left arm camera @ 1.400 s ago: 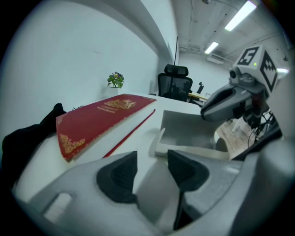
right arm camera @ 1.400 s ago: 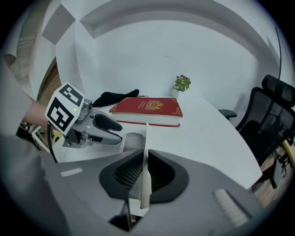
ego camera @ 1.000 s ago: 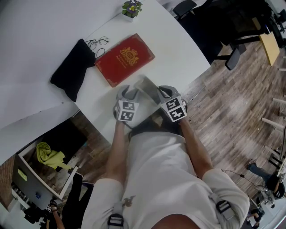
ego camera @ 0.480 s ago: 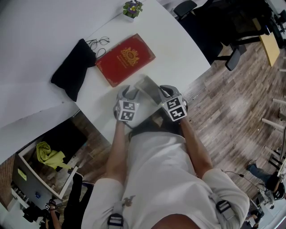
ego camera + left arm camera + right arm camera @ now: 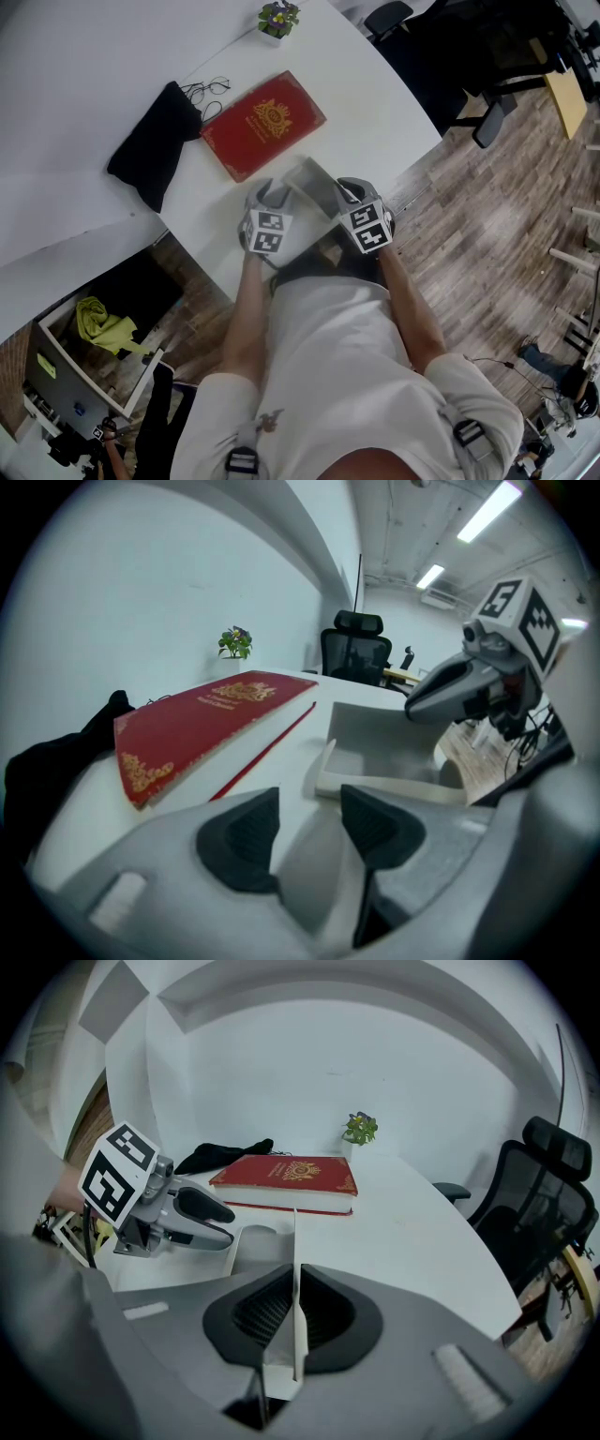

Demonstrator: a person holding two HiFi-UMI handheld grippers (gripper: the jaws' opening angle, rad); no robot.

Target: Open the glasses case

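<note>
The grey-white glasses case (image 5: 314,183) sits near the white table's front edge, its lid raised. In the right gripper view the lid's thin edge (image 5: 296,1260) stands between the pads of my right gripper (image 5: 295,1312), which is shut on it. My left gripper (image 5: 309,832) holds the case's near side; a pale strip of the case (image 5: 384,752) runs between its pads. From the head view both grippers, left (image 5: 272,197) and right (image 5: 342,192), flank the case. The inside of the case is mostly hidden.
A red book (image 5: 261,125) lies just behind the case. Beyond it are a black pouch (image 5: 155,145), a pair of glasses (image 5: 206,90) and a small potted plant (image 5: 277,17). Office chairs (image 5: 487,56) stand off the table's right side.
</note>
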